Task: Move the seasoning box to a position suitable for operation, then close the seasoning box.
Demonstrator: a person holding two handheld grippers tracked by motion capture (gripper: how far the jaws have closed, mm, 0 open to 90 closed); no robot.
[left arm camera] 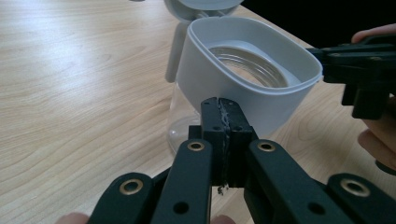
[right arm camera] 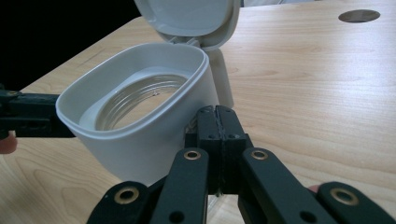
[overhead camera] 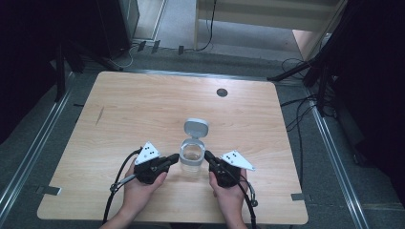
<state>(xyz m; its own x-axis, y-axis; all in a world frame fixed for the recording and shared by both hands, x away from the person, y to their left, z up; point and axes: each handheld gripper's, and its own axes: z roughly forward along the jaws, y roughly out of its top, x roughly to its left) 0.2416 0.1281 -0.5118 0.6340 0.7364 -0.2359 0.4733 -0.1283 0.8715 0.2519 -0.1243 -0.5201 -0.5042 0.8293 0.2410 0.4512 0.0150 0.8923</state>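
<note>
Bare tabletop around flanked jar

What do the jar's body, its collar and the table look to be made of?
Jar body: clear, glossy, likely glass or hard plastic; the table shows through. Collar: matte light-grey plastic, smooth moulded rim. Table: pale wood-grain top, probably laminate.

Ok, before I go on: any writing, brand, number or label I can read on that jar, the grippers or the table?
No readable text in any view.
Jar: white collar and flipped-open lid are plain; the glass shows ridges, no lettering.
Left gripper and right gripper: grey plates carry black dots, not characters.
Table: bare wood grain with a round hole, no label.
</note>
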